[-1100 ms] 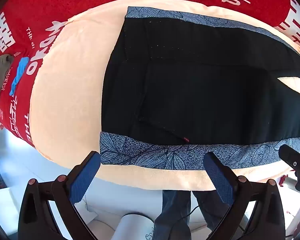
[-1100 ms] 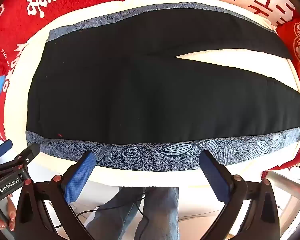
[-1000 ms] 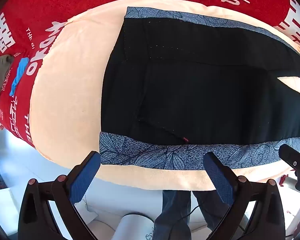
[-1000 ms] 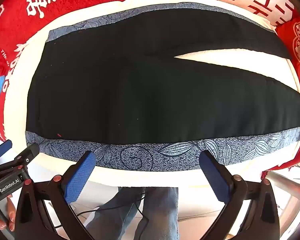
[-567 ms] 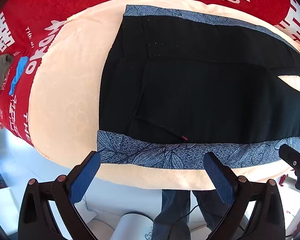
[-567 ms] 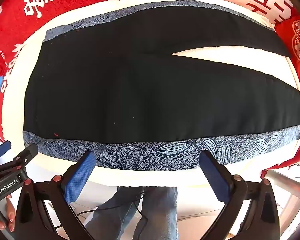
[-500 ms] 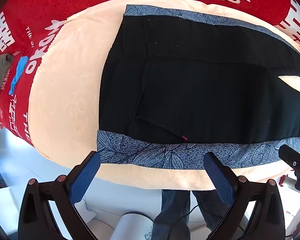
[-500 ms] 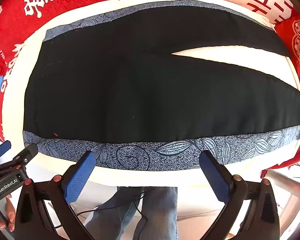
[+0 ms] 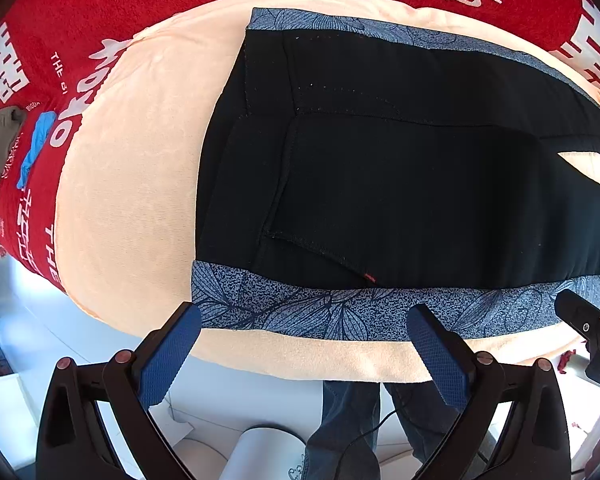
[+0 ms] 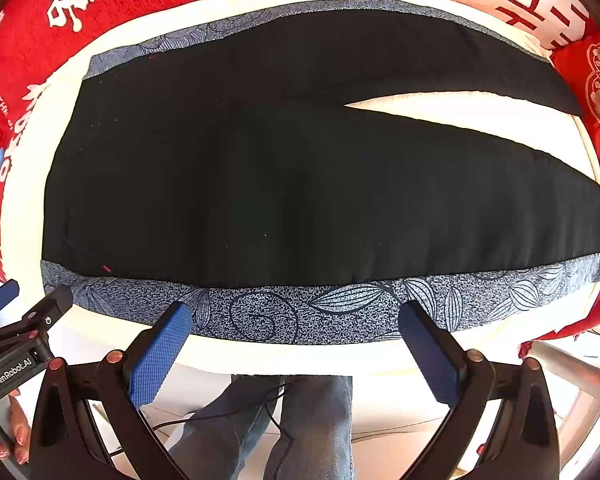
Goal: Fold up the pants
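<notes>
The pants point(image 10: 300, 184) lie flat and unfolded on the cream pad point(image 9: 132, 184), waistband toward the left, both legs running right with a narrow wedge of pad showing between them. The patterned side stripe point(image 10: 340, 308) forms the near edge. Over the last second both views have shifted only slightly: the near stripe sits marginally closer to the fingers, so both grippers are easing toward that edge. The left gripper point(image 9: 300, 344) hangs wide open above the stripe near the waistband, holding nothing. The right gripper point(image 10: 296, 340) is likewise wide open and empty, farther along the leg. No fold is made yet. Judged next step: pinch the near edge at both points.
</notes>
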A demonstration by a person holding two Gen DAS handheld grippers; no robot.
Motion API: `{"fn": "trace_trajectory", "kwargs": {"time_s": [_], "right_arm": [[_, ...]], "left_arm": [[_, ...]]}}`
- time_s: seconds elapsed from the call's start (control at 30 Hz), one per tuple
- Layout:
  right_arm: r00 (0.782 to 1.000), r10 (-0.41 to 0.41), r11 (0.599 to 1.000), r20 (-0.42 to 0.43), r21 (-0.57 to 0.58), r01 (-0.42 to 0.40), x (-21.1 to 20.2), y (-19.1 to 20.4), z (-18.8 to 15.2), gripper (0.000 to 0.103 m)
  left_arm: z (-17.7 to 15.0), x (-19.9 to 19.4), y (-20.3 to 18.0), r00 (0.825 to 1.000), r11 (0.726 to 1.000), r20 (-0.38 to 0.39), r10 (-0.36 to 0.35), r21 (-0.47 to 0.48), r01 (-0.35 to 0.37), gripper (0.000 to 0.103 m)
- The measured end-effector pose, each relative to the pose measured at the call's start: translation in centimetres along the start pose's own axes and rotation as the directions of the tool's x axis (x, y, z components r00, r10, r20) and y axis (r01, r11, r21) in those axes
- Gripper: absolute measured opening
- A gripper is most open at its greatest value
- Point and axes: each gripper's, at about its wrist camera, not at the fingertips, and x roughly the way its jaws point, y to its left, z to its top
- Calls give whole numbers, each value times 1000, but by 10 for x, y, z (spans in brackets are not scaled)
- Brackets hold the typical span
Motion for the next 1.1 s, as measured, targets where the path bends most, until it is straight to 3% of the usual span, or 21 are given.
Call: {"fn": "trace_trajectory", "kwargs": {"time_s": [0.27, 0.33, 0.4, 0.5, 0.63, 0.7, 0.73, 0.77, 0.93, 1.03, 1.1], "right_arm": [[1000, 24, 1000, 1, 10, -24, 2, -1, -1, 103], [996, 86, 996, 6, 32, -86, 2, -3, -1, 103], [977, 212, 975, 9, 74, -212, 4, -8, -2, 103], [909, 417, 900, 13, 138, -414, 12, -13, -8, 103], [772, 636, 754, 14, 204, -625, 36, -10, -24, 102], [724, 690, 703, 5, 235, -672, 53, -5, -31, 95], [693, 721, 669, -1, 263, -695, 67, -1, -38, 83], [679, 734, 653, -7, 282, -703, 76, 2, -43, 74], [650, 760, 612, 16, 321, -723, 115, 6, -55, 74], [598, 798, 541, 70, 351, -764, 122, 3, -57, 74], [582, 809, 517, 90, 363, -775, 121, -2, -59, 74]], "left_arm": [[-2, 4, 3, 999, 999, 9, -49, -18, 50, 103], [-3, 6, 8, 995, 994, 17, -101, -45, 102, 103], [-6, 9, 16, 990, 987, 14, -140, -76, 141, 103], [-11, 16, 29, 980, 973, -3, -198, -124, 196, 103], [-21, 22, 47, 964, 951, 14, -265, -161, 264, 103], [-26, 26, 52, 955, 940, -3, -296, -176, 291, 103], [-28, 29, 54, 949, 933, -5, -316, -185, 310, 103], [-29, 33, 57, 943, 925, 3, -333, -194, 327, 103], [-37, 44, 60, 913, 886, 6, -407, -241, 397, 103], [-40, 52, 59, 904, 878, 20, -426, -231, 419, 103], [-42, 56, 59, 898, 871, 23, -440, -230, 433, 103]]}}
